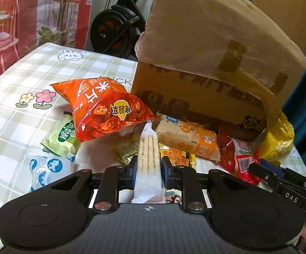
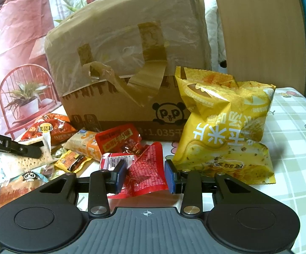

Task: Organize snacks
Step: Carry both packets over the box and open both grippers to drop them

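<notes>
Between left tongs (image 1: 148,167), cracker pack (image 1: 148,154) clamped; right tongs (image 2: 145,176) open around red packet (image 2: 146,175).

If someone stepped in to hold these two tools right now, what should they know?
Left tool: shut on a clear-wrapped cracker pack, held over the table.
Right tool: open, its fingers either side of a red sachet lying on the checked tablecloth; not gripped yet.
Snacks: orange chip bag, yellow chip bag and small packets lie loose in front of the cardboard box.
Done: nothing visibly sorted.
Left: nearly everything.
</notes>
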`<control>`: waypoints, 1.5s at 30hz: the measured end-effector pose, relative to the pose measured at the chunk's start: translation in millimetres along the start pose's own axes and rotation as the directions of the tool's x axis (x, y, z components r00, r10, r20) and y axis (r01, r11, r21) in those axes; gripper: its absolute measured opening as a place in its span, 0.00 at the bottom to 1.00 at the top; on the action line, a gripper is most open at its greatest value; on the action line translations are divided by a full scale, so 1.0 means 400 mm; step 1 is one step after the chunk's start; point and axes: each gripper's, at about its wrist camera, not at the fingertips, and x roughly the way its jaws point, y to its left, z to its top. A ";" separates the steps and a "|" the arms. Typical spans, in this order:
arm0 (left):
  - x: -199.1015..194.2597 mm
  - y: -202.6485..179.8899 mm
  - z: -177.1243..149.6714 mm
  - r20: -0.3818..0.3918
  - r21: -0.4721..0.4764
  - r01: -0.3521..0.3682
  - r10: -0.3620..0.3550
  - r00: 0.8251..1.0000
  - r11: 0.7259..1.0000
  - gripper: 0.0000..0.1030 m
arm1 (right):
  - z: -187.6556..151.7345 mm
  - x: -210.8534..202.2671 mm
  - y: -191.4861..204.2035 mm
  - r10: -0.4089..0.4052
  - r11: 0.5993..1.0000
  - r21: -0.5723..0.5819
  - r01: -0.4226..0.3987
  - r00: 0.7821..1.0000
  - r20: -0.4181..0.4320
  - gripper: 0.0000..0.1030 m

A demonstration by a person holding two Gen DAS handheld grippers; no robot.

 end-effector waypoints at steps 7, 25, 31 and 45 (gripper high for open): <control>-0.018 -0.005 -0.003 0.022 0.021 -0.005 0.004 1.000 1.000 0.20 | -0.003 -0.004 0.003 0.001 1.000 0.001 -0.001 1.000 0.009 0.35; -0.236 -0.101 0.149 0.308 0.133 0.037 -0.076 0.948 0.990 0.20 | 0.195 -0.204 0.062 0.070 0.997 -0.055 -0.057 0.964 0.257 0.35; -0.244 -0.164 0.292 0.392 0.153 0.063 -0.119 0.912 0.986 0.20 | 0.381 -0.210 0.077 0.066 0.994 -0.102 -0.031 0.934 0.351 0.35; -0.050 -0.228 0.532 0.363 0.161 -0.057 -0.005 0.932 0.985 0.20 | 0.593 0.066 0.062 -0.097 0.985 -0.117 0.125 0.970 0.221 0.36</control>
